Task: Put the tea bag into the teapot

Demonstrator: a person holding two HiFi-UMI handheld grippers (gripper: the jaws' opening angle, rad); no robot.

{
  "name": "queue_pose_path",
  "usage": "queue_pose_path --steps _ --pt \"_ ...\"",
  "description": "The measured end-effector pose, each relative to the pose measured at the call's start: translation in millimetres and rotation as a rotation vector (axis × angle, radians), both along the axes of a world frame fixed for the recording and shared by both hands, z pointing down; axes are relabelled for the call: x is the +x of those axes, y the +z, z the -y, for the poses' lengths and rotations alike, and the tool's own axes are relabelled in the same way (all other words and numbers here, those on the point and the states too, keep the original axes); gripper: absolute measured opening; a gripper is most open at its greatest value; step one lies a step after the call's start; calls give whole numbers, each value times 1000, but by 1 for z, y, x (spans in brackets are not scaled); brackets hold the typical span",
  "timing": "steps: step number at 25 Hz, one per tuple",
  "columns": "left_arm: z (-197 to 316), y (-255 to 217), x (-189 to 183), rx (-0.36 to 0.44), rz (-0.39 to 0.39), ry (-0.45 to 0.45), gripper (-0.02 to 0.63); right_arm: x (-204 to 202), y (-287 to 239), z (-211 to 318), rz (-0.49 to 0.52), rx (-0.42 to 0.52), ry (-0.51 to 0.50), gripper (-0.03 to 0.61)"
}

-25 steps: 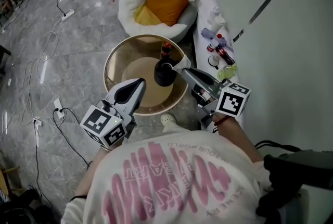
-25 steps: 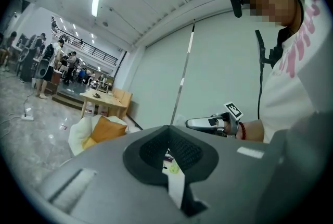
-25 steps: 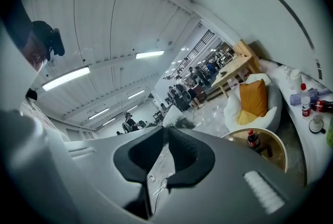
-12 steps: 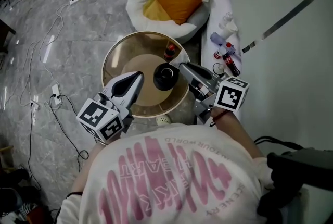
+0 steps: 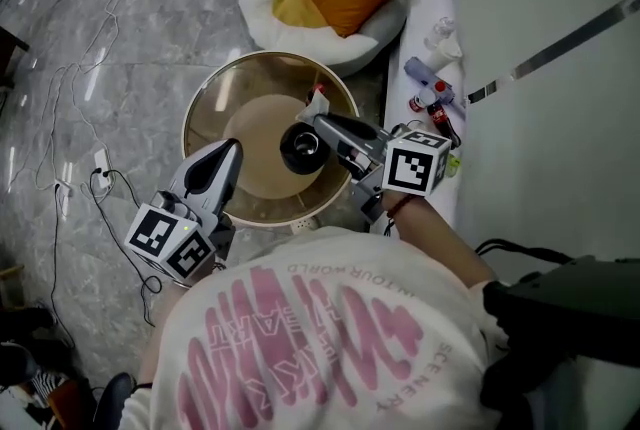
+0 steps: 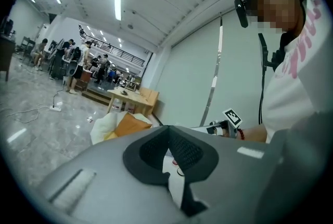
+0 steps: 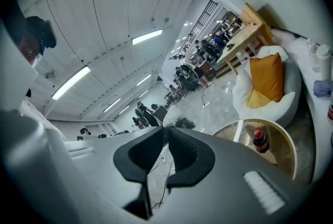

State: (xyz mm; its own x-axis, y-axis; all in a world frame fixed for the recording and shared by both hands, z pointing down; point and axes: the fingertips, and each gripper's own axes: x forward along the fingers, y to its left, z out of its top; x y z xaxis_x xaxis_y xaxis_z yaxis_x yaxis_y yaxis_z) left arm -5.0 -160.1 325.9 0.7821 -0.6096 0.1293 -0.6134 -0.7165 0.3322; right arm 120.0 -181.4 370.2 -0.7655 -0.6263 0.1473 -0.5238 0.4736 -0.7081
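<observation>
I have the small white tea bag (image 5: 317, 102) pinched in my right gripper (image 5: 319, 121), its jaws nearly together on it, just past the far rim of the black teapot (image 5: 303, 149) and not yet inside. The teapot stands open-topped, right of centre on the round glass table (image 5: 225, 98), with a cola bottle (image 7: 260, 141) near the table's far right edge. My left gripper (image 5: 231, 151) hovers over the table's left side, jaws closed on nothing.

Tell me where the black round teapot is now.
In the head view the black round teapot stands on the round glass table, right of its centre, just left of the right gripper.
</observation>
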Motion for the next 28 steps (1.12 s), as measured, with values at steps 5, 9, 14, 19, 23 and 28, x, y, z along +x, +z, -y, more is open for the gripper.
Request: queue_pose_path --steps 5,9,14,19,23,28 --pt "11 13 -5 -66 -35 -75 17 0 25 18 12 -53 -30 38" --pt "7 22 -8 -106 -44 -103 15 1 50 20 74 -142 -27 38" --pt "7 31 -15 -114 -17 -128 15 -1 83 23 84 -201 -42 38" --pt "7 40 -37 -155 -15 -147 15 -6 107 25 39 -253 -29 38" --pt "12 49 -53 -197 -32 -134 15 -10 124 28 -8 -290 0 38" --pt "17 56 -66 -217 -12 -106 15 -7 148 29 -128 -293 60 38"
